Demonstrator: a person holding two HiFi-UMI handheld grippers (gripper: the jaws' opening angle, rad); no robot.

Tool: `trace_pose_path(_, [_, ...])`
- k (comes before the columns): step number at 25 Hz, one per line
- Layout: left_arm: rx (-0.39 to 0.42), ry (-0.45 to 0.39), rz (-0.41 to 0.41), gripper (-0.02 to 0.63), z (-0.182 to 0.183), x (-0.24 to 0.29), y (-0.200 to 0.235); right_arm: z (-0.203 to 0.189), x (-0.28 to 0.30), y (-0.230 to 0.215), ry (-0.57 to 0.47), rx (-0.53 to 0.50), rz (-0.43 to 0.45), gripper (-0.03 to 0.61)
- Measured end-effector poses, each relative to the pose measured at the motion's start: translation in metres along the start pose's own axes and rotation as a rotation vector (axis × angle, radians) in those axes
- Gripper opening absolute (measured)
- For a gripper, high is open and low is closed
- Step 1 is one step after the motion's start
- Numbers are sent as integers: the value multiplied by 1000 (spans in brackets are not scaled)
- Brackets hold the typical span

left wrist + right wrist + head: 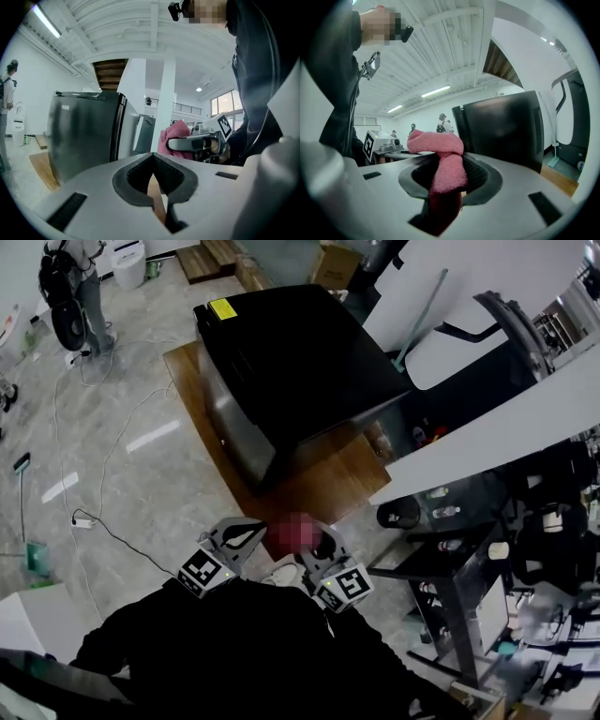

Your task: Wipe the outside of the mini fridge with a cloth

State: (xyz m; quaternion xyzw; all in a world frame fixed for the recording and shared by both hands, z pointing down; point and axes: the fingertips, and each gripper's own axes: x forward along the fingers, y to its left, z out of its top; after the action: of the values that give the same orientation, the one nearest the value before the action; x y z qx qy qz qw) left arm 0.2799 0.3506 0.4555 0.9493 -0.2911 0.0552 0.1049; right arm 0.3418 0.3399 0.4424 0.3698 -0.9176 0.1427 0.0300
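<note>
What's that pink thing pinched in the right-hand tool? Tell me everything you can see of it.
It is a pink cloth, fluffy like terry towelling, bunched into a soft roll. The right tool is shut on it: one end bulges out past the jaws and the rest runs back between them. It is held in the air in front of the person, short of the black fridge and not touching it. Only the tool touches it.
</note>
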Motion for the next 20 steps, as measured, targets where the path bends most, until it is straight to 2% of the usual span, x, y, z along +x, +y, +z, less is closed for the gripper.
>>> trace_pose_path(6, [20, -62, -46, 6, 19, -58, 19, 9, 25, 56, -29, -1, -50, 127])
trace_pose_path(9, [12, -66, -72, 6, 21, -78, 24, 7, 36, 76, -37, 40, -69, 127])
trace_pose_path(13, [19, -59, -106, 6, 18, -96, 19, 8, 41, 100, -58, 13, -88, 126])
trace_pose_path(20, [35, -73, -97, 6, 21, -109, 14, 5, 39, 117, -66, -20, -84, 126])
